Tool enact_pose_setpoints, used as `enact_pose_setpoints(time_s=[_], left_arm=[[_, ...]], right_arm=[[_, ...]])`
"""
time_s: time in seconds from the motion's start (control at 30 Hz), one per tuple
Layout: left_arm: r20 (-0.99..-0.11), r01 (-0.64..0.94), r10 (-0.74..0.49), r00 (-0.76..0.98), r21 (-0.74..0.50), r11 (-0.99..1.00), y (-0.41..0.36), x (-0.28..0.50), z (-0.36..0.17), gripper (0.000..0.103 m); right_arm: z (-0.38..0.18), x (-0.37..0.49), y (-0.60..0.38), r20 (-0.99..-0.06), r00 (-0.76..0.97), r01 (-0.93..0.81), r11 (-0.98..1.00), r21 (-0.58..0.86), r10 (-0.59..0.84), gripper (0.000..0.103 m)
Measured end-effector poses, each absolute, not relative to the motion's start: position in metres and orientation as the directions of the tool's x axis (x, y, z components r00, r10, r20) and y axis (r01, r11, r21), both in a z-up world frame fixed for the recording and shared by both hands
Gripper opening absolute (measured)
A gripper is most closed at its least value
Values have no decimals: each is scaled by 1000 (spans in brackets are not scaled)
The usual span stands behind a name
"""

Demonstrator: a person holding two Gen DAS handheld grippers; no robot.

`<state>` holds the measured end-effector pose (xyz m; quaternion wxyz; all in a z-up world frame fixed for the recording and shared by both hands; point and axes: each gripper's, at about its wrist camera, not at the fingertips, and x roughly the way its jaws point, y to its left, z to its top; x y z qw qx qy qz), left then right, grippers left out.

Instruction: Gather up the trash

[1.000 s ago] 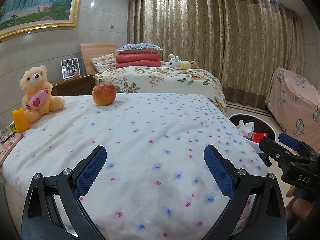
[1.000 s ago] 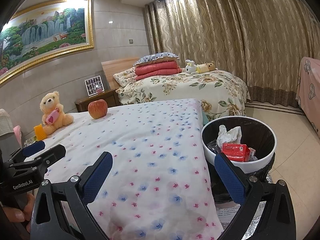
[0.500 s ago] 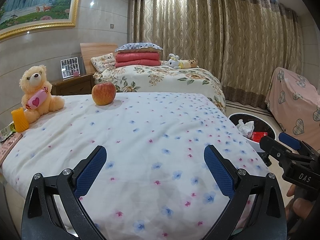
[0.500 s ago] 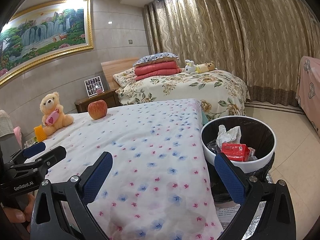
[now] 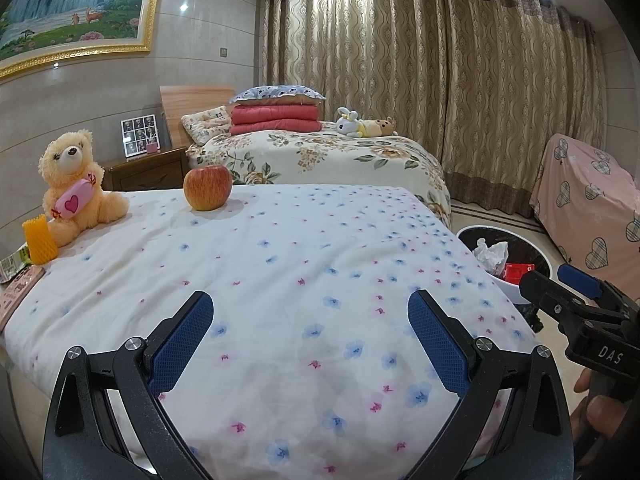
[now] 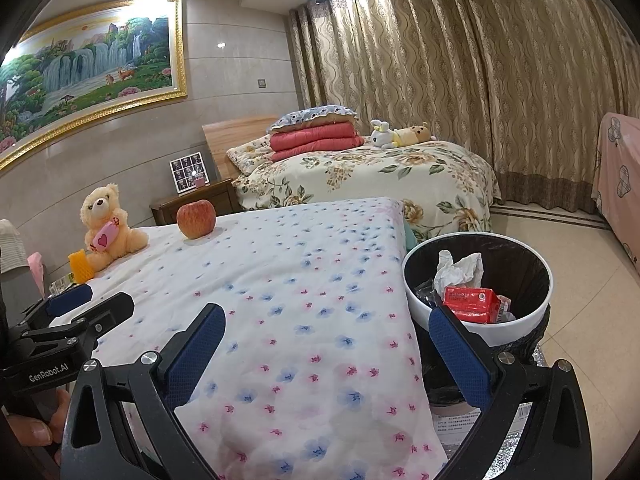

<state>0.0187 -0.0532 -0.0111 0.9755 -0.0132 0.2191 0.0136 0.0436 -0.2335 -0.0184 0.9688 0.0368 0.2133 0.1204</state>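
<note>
Both grippers hover over the near end of a bed with a white flowered cover [image 5: 280, 264]. My left gripper [image 5: 310, 308] is open and holds nothing; it also shows at the left of the right wrist view [image 6: 104, 298]. My right gripper [image 6: 326, 316] is open and bare too, with its right finger in front of the trash bin [image 6: 524, 326]. That round white bin with a black liner stands on the floor beside the bed [image 5: 510, 292]. Inside it lie crumpled white tissue [image 6: 460, 268] and a red packet [image 6: 472, 304].
At the bed's far left sit a teddy bear [image 5: 74, 192], an orange foam fruit net [image 5: 38, 240], a small printed wrapper [image 5: 12, 264] and a pink flat item [image 5: 18, 292]. An apple [image 5: 208, 187] rests near the far edge. A second bed [image 5: 328, 160] stands behind.
</note>
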Motion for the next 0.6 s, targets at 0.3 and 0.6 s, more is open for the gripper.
enact_pose_setpoints(time_s=[0.3,0.6], left_arm=[[-428,-32,20,903,-22,999,-53,19,-11,100],[-428,-29,15,904,-26,999,-53,18,-11,100]], right_arm=[[-18,43,-233,-404,880,-217,968,123,249,102],[-19,43,-232,-406,879,-217,968,124,249,102]])
